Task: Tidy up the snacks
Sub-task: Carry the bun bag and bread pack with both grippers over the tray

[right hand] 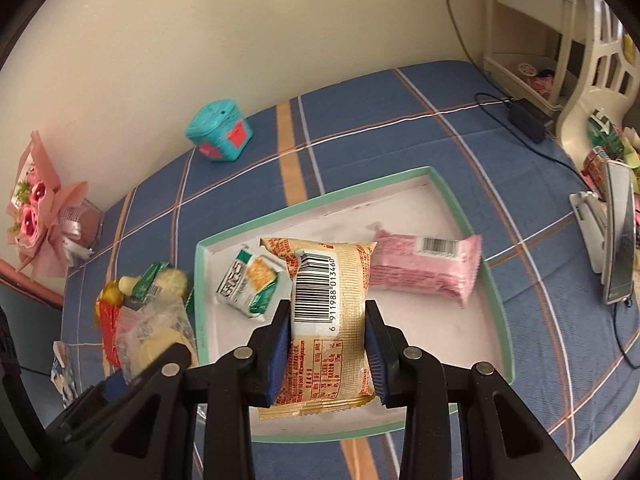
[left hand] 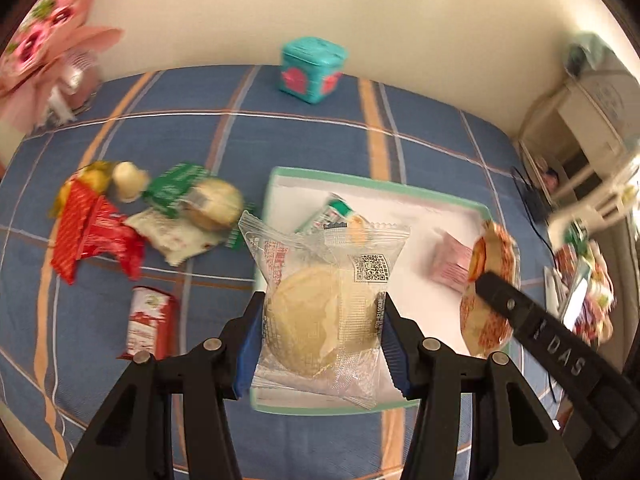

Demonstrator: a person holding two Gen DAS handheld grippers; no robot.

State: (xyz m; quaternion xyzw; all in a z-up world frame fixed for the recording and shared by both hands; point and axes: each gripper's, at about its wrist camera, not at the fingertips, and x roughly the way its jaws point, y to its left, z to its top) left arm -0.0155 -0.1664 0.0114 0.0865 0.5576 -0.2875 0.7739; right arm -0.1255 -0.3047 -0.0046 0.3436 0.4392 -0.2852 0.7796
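Clear plastic wrapper with a pale round pastry (left hand: 320, 312): clamped between the blue pads of the left hand-held gripper (left hand: 320, 344), held above the near edge of the tray.

Gold-and-orange snack packet (right hand: 328, 328), barcode facing up: clamped between the pads of the right hand-held gripper (right hand: 328, 344), held over the near half of the tray.

Tray (right hand: 496, 304), white floor, mint-green rim: lies on a blue plaid cloth (right hand: 360, 120) covering the surface.

- Pink wrapped snack (right hand: 424, 268): lying flat inside the tray, right of centre.
- Green-and-white cracker packet (right hand: 250, 284): lying inside the tray, at its left side.

Loose snacks on the cloth, left of the tray:

- Red packets (left hand: 92, 232), several, overlapping.
- Green-and-white packet with a round pastry (left hand: 200, 196), touching the red group.
- Small red-and-white packet (left hand: 148, 324), apart from the pile, nearer the camera.

Other items:

- Teal cube-shaped box with red patches (left hand: 312, 70): on the cloth by the wall, well apart from the tray.
- Pink paper flower bouquet (right hand: 40, 208): at the far left edge of the surface.
- Black adapter with cable (right hand: 528, 118): far right corner.
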